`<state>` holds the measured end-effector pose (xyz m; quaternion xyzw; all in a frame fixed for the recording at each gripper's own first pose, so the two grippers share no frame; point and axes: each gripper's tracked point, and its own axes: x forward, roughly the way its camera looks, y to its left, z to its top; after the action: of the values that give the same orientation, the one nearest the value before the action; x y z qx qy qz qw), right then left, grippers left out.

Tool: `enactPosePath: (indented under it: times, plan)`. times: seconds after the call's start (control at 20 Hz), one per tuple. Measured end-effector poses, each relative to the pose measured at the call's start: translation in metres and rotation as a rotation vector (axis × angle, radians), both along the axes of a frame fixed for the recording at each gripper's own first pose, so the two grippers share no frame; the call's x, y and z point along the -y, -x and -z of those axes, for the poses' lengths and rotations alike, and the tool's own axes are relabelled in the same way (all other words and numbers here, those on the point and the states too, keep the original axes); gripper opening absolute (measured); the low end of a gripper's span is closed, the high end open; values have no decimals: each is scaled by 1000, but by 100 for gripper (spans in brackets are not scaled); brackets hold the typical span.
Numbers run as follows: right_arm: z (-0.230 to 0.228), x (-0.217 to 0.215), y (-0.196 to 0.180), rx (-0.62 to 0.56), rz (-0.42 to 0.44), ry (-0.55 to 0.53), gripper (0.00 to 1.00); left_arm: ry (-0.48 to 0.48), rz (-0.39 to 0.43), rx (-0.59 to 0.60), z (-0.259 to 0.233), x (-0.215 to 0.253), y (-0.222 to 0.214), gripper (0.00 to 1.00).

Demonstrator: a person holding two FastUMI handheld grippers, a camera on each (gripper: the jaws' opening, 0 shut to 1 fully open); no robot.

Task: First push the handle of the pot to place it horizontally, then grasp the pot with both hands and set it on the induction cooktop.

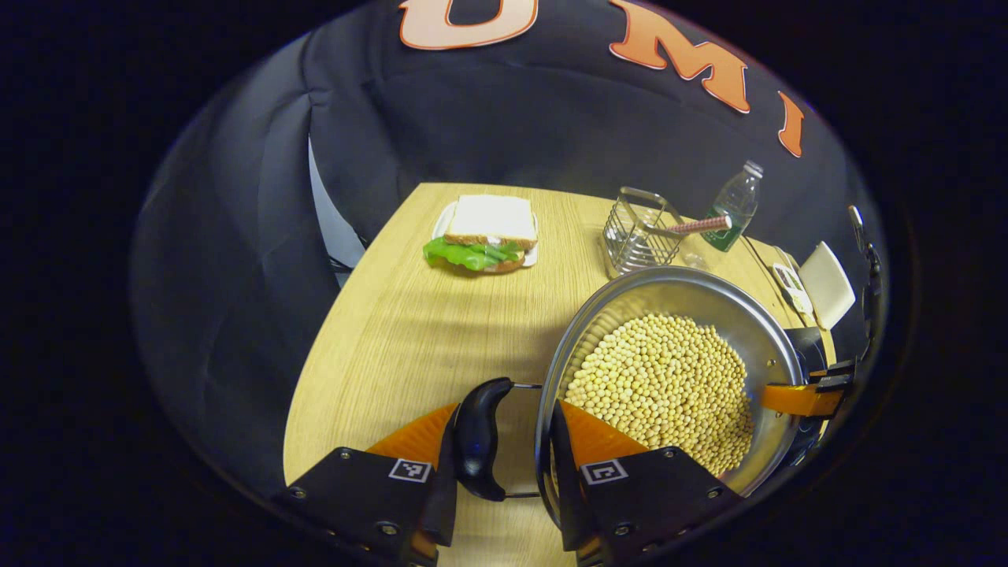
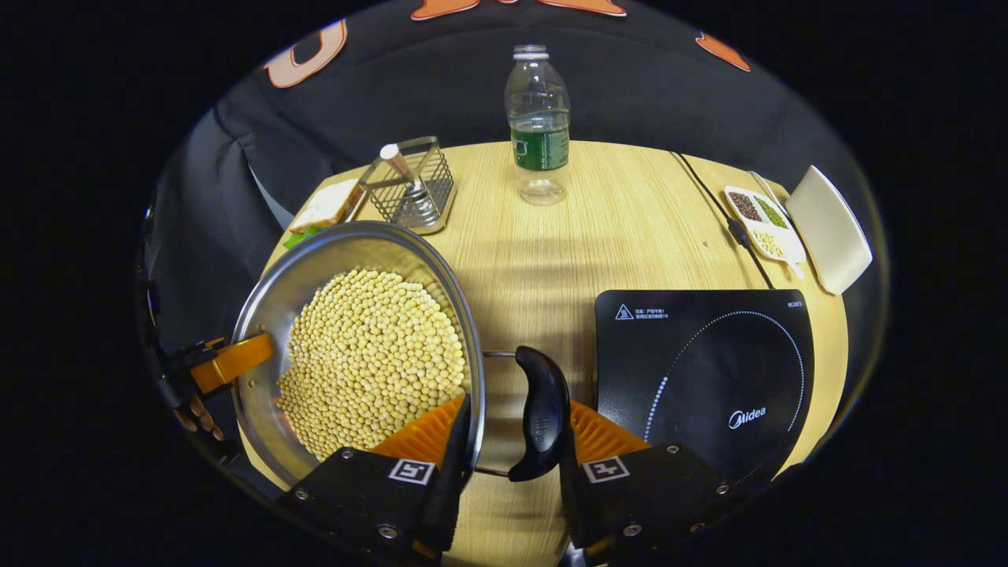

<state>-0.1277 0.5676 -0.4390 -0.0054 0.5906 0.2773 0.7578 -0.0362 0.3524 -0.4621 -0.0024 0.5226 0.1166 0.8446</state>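
Steel pot (image 1: 756, 331), heaped with pale beans (image 1: 661, 386), sits on the wooden table (image 1: 394, 331) between the two grippers. The left gripper (image 1: 504, 449) straddles one black side handle (image 1: 479, 441) and the pot's rim; its jaws stand partly open, and whether they press cannot be told. The right gripper (image 2: 512, 441) straddles the opposite handle (image 2: 539, 413) and rim likewise, contact unclear. Just beside that handle, toward the table's near right corner, lies the black induction cooktop (image 2: 709, 370), its cord (image 2: 720, 209) running to the far edge. Behind the pot stands a wire basket (image 1: 639, 232) holding a stick, with a sandwich (image 1: 484, 232) near the far left edge and a plastic bottle (image 2: 539, 118) at the far edge. A small dish of grains (image 2: 762, 220) and a white tray (image 2: 828, 228) lie at the far right corner.
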Motion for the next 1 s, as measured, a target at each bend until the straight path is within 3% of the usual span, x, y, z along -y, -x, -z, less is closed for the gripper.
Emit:
enactPosePath:
  times: [0.25,0.7,0.85,1.0]
  plan:
    - [-6,13,-6,60,24,-37,54,-29,55,64,-38,13,-10,53]
    - [-27,50,-24,112,94,-61,54,-19,142,111,-80,86,-17,53]
    - [-31,68,-22,103,134,-59,54,-15,191,110,-77,112,-26,53]
    - [-44,85,-23,103,171,-50,54,-7,230,109,-43,128,-47,53]
